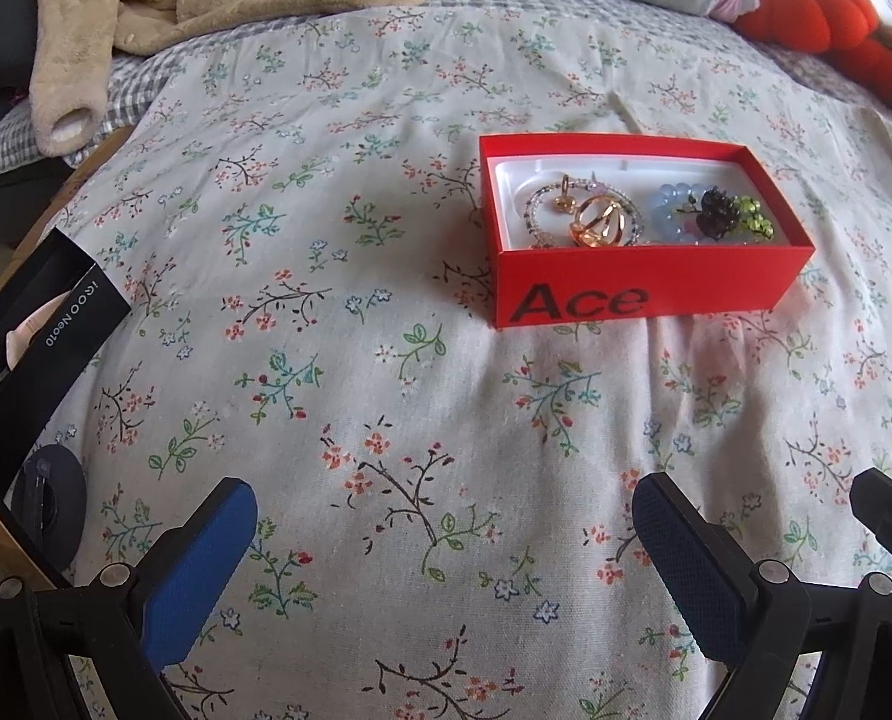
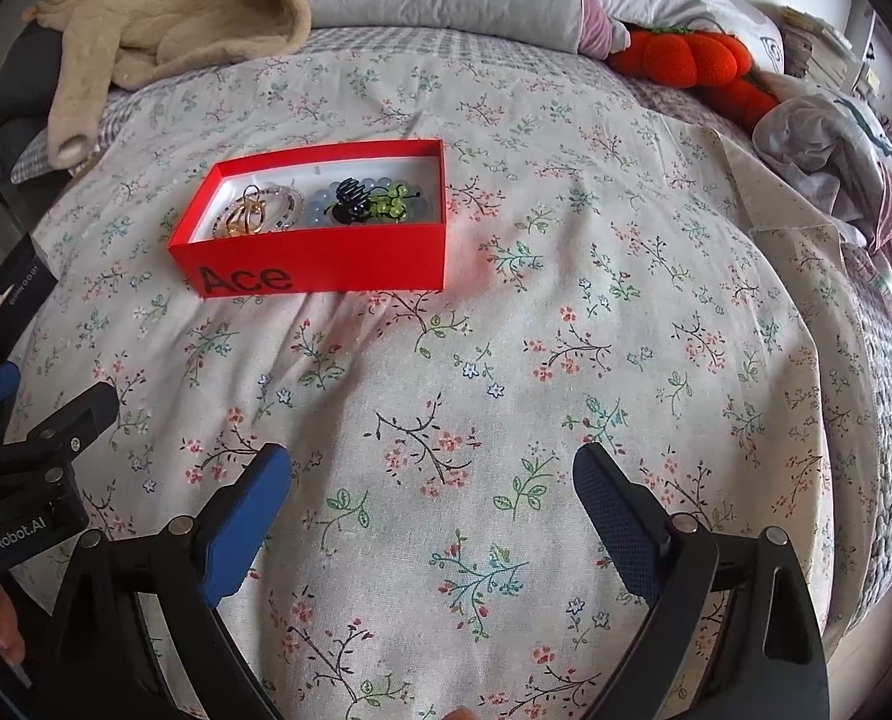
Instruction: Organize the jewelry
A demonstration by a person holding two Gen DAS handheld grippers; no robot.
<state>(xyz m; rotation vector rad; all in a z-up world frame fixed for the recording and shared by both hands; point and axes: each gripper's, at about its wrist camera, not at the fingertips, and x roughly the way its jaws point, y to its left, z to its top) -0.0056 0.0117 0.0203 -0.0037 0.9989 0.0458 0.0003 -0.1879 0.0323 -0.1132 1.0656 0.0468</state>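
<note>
Both grippers, left [image 1: 446, 534] and right [image 2: 433, 495], gape apart, holding nothing. In the red box [image 1: 656, 288], we find tangled jewelry [image 1: 602, 216], pieces overlapping; black box [image 1: 38, 330] cut off.

Both views are evenly lit by soft daylight. Strong fisheye bending is seen at the edges; focus is sharp.
</note>
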